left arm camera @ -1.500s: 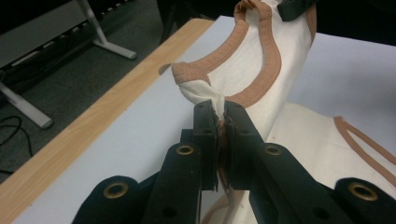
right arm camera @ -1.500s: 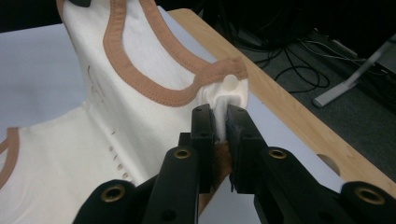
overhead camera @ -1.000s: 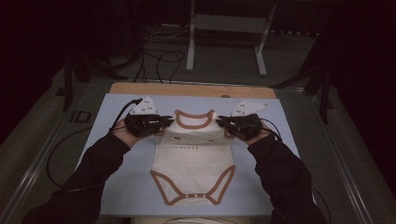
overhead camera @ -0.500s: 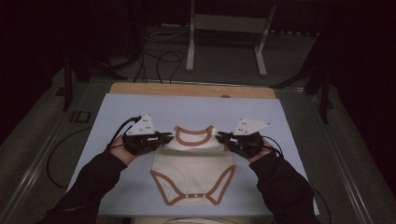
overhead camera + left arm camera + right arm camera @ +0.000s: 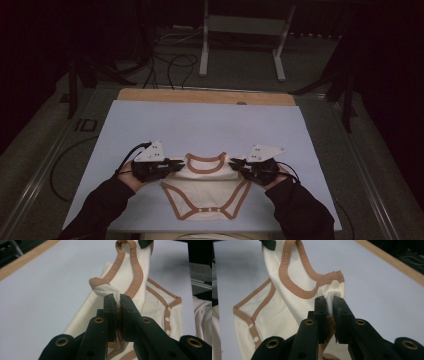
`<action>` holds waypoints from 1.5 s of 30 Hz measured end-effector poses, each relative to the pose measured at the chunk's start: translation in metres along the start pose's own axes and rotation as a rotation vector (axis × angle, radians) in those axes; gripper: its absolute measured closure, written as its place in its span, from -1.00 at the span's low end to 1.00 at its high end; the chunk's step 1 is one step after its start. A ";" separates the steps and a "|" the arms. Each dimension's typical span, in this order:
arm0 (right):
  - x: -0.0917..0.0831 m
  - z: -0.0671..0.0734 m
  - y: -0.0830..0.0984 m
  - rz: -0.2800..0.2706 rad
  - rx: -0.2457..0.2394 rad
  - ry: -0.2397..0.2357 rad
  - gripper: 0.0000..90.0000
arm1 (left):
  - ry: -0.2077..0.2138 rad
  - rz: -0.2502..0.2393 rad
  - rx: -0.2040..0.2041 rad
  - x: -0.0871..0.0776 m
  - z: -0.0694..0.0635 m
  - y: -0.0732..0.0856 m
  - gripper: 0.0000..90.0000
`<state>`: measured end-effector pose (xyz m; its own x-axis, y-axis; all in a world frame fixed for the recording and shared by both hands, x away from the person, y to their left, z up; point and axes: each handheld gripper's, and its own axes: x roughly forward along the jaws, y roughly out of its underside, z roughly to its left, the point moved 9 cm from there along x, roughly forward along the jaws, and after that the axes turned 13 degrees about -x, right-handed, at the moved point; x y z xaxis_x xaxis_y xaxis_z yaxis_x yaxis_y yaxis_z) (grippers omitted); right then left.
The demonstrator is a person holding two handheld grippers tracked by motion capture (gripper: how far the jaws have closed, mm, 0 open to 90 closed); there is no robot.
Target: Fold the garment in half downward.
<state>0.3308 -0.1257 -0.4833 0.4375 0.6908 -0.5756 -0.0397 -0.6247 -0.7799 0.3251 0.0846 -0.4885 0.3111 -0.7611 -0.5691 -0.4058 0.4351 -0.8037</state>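
On pale mat (image 5: 150, 125), soft cream bodysuit (image 5: 207, 192), tan binding

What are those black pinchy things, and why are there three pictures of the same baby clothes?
A person sits at a table and holds a tool in each hand. Each tool has two black jaws that pinch, like tongs. The top picture comes from a camera up high, looking down: you see the left gripper and the right gripper, with the person's dark sleeves below them. The other two pictures come from small cameras riding on the tools, looking along the jaws. On the table lies a pale blue mat, and on it a cream baby bodysuit with brown edging. Each tool is pinched shut on one shoulder of the bodysuit, one on each side of the neck opening. The snap end lies flat, nearest the person.
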 end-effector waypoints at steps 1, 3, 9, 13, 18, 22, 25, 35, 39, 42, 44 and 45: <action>0.001 0.002 0.002 0.004 0.007 -0.003 0.83 | 0.003 0.007 0.001 0.001 -0.001 0.003 0.89; 0.003 0.007 0.007 0.007 0.013 -0.016 0.84 | 0.006 0.018 0.000 0.004 -0.002 0.009 0.89; 0.006 0.014 0.019 0.033 0.034 -0.034 0.83 | 0.035 0.035 -0.020 0.011 -0.007 0.027 0.89; 0.006 0.017 0.021 0.036 0.032 -0.036 0.83 | 0.043 0.033 -0.034 0.013 -0.008 0.033 0.89; 0.006 0.028 0.028 0.048 0.039 -0.055 0.83 | 0.035 0.048 -0.026 0.016 -0.014 0.042 0.88; 0.010 0.032 0.036 0.055 0.064 -0.069 0.83 | 0.046 0.050 -0.035 0.018 -0.016 0.046 0.88; 0.011 0.036 0.038 0.047 0.065 -0.079 0.83 | 0.046 0.047 -0.015 0.018 -0.022 0.049 0.88; 0.010 0.045 0.049 0.025 0.100 -0.118 0.82 | 0.046 0.088 -0.037 0.023 -0.024 0.061 0.88; 0.016 0.047 0.057 0.056 0.112 -0.120 0.82 | 0.046 0.120 -0.048 0.028 -0.024 0.067 0.88; 0.017 0.049 0.062 0.071 0.115 -0.125 0.81 | 0.024 0.158 -0.076 0.032 -0.019 0.078 0.81; 0.020 0.049 0.067 0.090 0.127 -0.135 0.81 | 0.014 0.167 -0.091 0.035 -0.018 0.084 0.73; 0.021 0.050 0.069 0.093 0.130 -0.132 0.80 | 0.015 0.170 -0.092 0.035 -0.018 0.086 0.73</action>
<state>0.2929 -0.1358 -0.5615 0.3051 0.6794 -0.6673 -0.1940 -0.6417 -0.7420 0.2860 0.0864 -0.5743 0.2190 -0.6875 -0.6924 -0.5286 0.5129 -0.6764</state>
